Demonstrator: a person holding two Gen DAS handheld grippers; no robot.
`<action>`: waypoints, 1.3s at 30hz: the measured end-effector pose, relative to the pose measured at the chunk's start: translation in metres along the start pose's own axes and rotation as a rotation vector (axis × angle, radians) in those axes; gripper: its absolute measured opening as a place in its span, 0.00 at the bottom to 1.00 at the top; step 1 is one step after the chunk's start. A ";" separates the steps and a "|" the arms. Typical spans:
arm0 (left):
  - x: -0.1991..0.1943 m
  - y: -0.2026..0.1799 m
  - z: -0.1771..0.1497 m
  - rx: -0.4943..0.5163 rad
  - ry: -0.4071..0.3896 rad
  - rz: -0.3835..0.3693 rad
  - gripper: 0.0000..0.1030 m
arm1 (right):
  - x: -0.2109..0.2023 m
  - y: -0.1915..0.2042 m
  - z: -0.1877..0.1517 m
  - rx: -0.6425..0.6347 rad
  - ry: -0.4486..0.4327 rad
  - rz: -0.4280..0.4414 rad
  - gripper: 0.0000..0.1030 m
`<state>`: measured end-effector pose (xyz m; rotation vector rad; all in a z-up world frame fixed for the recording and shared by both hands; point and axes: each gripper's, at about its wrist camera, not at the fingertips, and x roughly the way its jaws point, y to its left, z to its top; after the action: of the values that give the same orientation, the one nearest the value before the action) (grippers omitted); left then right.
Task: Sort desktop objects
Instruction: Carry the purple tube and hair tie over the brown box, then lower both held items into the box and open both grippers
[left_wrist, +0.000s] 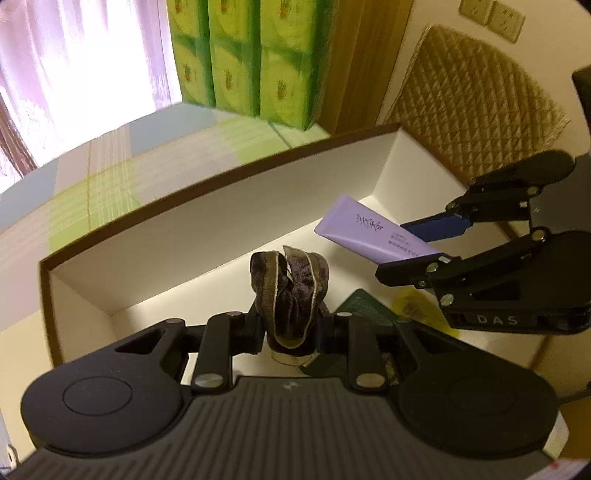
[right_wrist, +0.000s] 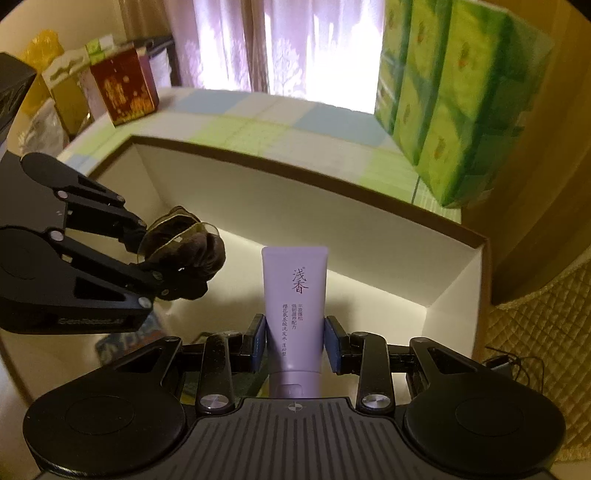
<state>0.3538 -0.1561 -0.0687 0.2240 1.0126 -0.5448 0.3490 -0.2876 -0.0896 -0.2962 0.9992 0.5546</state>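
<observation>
Left gripper (left_wrist: 290, 334): our jaws pinch a dark velvet scrunchie (left_wrist: 290, 291), which sticks out ahead of them.
Right gripper (right_wrist: 295, 341): our blue pads squeeze a purple shampoo tube (right_wrist: 295, 291) near its cap end.
How they handle: we think the scrunchie is soft and light; the tube is smooth, bendy, maybe slippery.
Below us: a white box (left_wrist: 207, 225) with a brown rim.
Room: green tissue packs (right_wrist: 454, 107), checked cloth, bright curtains beyond.
</observation>
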 end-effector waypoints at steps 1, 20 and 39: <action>0.007 0.002 0.001 -0.001 0.011 0.006 0.20 | 0.004 -0.001 0.000 -0.004 0.009 0.001 0.30; 0.055 0.018 0.001 0.002 0.097 0.045 0.37 | 0.038 -0.008 0.010 0.011 0.069 -0.002 0.30; 0.030 0.012 -0.010 0.083 0.083 0.104 0.84 | -0.010 0.001 -0.014 -0.029 -0.005 0.003 0.96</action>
<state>0.3654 -0.1518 -0.1006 0.3741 1.0535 -0.4865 0.3347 -0.2965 -0.0883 -0.3191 0.9880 0.5721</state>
